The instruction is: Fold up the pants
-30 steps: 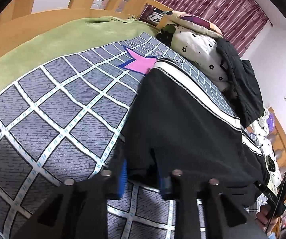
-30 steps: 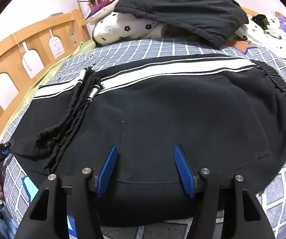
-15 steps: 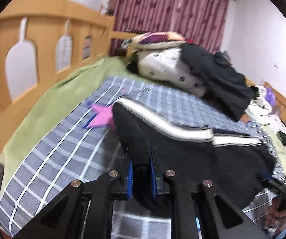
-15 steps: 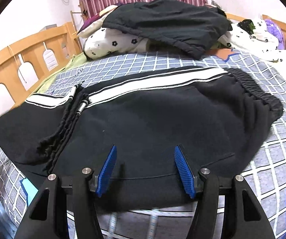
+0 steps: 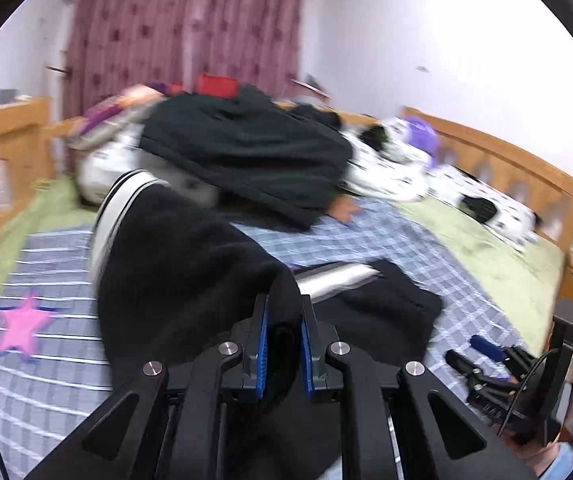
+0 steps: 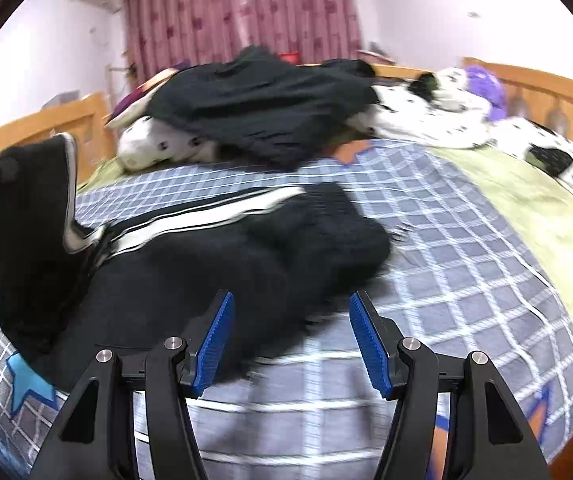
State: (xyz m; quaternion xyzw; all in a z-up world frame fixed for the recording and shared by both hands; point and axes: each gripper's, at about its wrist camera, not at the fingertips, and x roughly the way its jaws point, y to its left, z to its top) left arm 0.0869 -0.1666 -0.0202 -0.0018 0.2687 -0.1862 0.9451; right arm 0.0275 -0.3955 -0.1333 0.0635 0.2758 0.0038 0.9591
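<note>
The black pants [image 6: 222,264] with a white side stripe lie on the checked bedspread [image 6: 466,264]. My left gripper [image 5: 283,344] is shut on a fold of the black pants [image 5: 190,264] and holds that end lifted off the bed; the raised end hangs at the left of the right wrist view [image 6: 34,240]. My right gripper [image 6: 290,340] is open and empty, just in front of the near edge of the pants. It also shows at the lower right of the left wrist view [image 5: 498,364].
A pile of black clothes [image 6: 262,116] and spotted white pillows [image 6: 426,116] sits at the head of the bed. Wooden bed rails [image 5: 498,160] run along both sides. A pink star [image 5: 20,322] marks the bedspread at the left.
My left gripper has closed on the pants and lifted that end up and toward the right. My right gripper has drawn back from the pants, still open.
</note>
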